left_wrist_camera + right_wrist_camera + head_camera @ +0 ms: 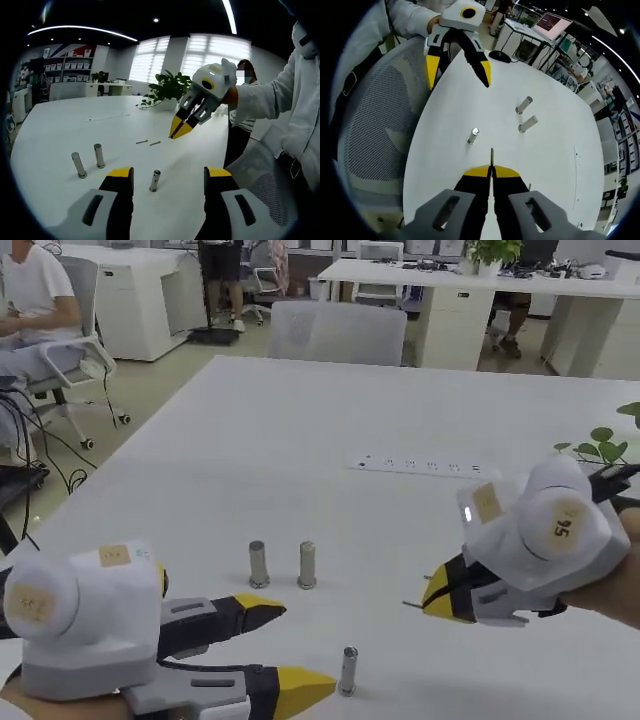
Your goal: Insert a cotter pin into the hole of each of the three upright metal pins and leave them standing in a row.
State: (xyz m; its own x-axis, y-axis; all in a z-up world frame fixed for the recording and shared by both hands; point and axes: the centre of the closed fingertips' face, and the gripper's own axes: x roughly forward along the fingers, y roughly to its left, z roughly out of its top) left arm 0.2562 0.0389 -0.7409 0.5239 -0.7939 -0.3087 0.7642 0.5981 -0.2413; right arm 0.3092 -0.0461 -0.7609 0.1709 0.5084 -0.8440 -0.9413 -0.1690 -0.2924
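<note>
White tabletop (400, 420) carries three upright metal pins: two (258, 564) behind the front pin (348, 670). My left gripper view adds loose cotter pins (142, 142) lying beyond that front pin. Beside it my left gripper (310, 645) gapes wide, empty; my right gripper (425, 602) pinches a cotter pin (491, 155).

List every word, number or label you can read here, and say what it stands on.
"95", digits tilted, reading unsure: round yellow sticker on the right claw.
Faded yellow round label on the left claw: marks too blurred to read.
Long white power strip on the white table: markings too small to read.
</note>
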